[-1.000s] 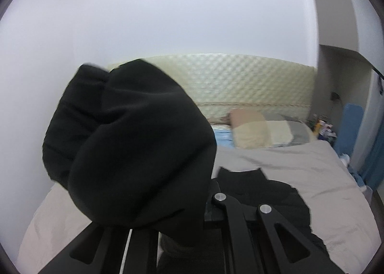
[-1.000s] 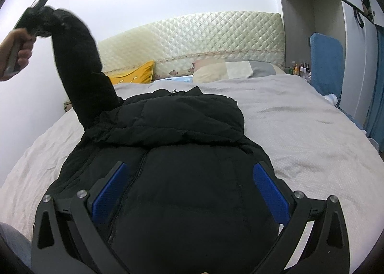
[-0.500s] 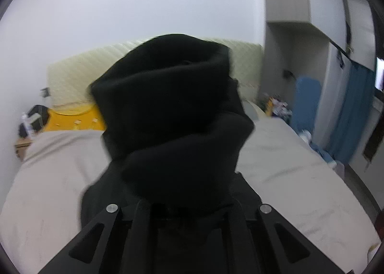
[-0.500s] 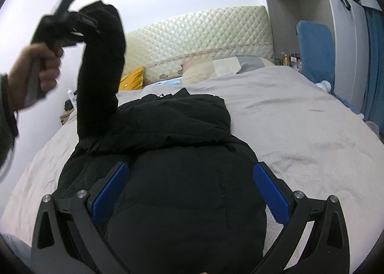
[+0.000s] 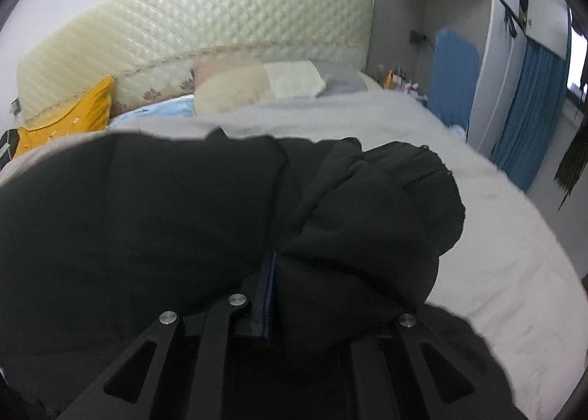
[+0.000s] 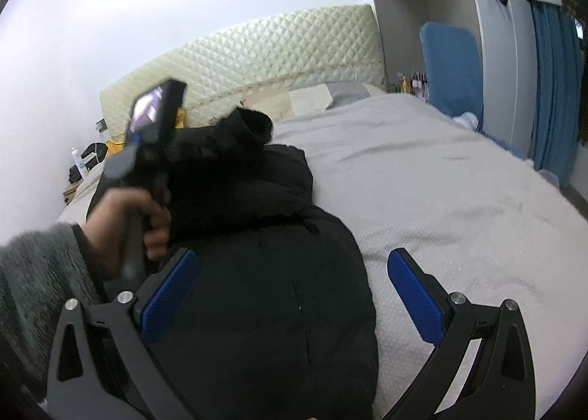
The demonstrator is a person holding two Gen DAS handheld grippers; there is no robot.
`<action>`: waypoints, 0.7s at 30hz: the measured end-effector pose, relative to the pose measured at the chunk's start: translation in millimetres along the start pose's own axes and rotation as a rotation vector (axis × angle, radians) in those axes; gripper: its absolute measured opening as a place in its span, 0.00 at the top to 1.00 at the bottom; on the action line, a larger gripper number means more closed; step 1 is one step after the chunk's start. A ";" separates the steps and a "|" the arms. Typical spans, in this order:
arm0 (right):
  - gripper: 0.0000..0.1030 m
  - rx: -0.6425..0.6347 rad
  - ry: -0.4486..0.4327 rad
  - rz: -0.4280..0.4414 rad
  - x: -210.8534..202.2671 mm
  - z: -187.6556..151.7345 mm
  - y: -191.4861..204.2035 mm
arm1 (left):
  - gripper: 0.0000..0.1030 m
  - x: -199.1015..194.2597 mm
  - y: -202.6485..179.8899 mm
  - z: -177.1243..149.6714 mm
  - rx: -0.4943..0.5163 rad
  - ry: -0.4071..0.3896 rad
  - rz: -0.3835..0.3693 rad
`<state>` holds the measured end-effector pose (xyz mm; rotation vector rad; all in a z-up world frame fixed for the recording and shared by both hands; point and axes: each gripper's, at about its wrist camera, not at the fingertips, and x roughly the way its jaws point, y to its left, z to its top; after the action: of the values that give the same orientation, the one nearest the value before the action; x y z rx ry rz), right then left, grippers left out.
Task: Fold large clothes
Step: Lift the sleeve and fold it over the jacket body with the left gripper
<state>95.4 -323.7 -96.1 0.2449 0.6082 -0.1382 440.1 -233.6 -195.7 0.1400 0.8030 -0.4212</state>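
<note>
Sleeve (image 5: 371,221) now lowered across the black jacket (image 6: 264,302), seemingly pinched in left gripper (image 5: 279,273); right gripper (image 6: 290,295) agape above it.

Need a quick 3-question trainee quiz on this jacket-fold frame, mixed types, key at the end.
1. True or false: the right gripper is shut on the bed sheet.
2. Multiple choice: what does the left gripper hold? A) the yellow pillow B) the sleeve of the black puffer jacket C) nothing
3. Fill in: seen from the right wrist camera, the held sleeve sits over the jacket's ___ end, the end nearer the headboard.

Key
1. False. It is open, poised over the jacket's body with nothing between its fingers.
2. B
3. far (upper)
</note>
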 end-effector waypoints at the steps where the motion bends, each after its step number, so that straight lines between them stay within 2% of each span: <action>1: 0.00 0.001 0.015 0.001 6.5 -1.5 -0.2 | 0.89 7.7 -5.1 0.3 0.000 -0.001 -0.001; 7: 0.00 -0.023 0.045 0.013 19.8 -6.0 9.4 | 0.86 -12.4 10.4 0.2 -0.015 -0.025 -0.032; 9: 0.00 -0.027 0.038 0.016 17.8 -6.3 9.7 | 0.79 -27.2 8.2 1.6 -0.013 -0.019 -0.012; 11: 0.00 -0.037 0.020 0.019 12.4 -5.8 12.5 | 0.59 -40.2 5.3 -0.6 0.010 -0.019 -0.004; 12: 0.00 -0.042 0.013 0.018 10.6 -5.6 13.4 | 0.34 -49.7 2.1 -2.6 0.024 -0.017 -0.003; 13: 0.00 -0.045 0.007 0.019 8.8 -5.1 14.3 | 0.14 -61.2 1.4 -7.8 0.037 -0.019 -0.006; 14: 0.00 -0.046 0.004 0.023 7.7 -4.8 14.4 | 0.10 -73.5 2.3 -13.3 0.042 -0.032 -0.008; 16: 0.00 -0.056 -0.007 0.023 2.8 -4.8 17.2 | 0.09 -94.3 8.8 -20.4 0.023 -0.045 -0.007; 19: 0.00 -0.061 -0.018 0.041 -3.7 -4.3 21.6 | 0.09 -130.7 32.6 -33.1 -0.065 -0.057 -0.014; 21: 0.00 -0.060 -0.030 0.060 -9.3 -2.7 25.8 | 0.09 -157.9 46.7 -39.7 -0.066 -0.085 0.039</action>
<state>91.6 -297.7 -88.1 0.2025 0.5740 -0.0661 335.6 -130.9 -110.8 0.0757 0.7284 -0.3614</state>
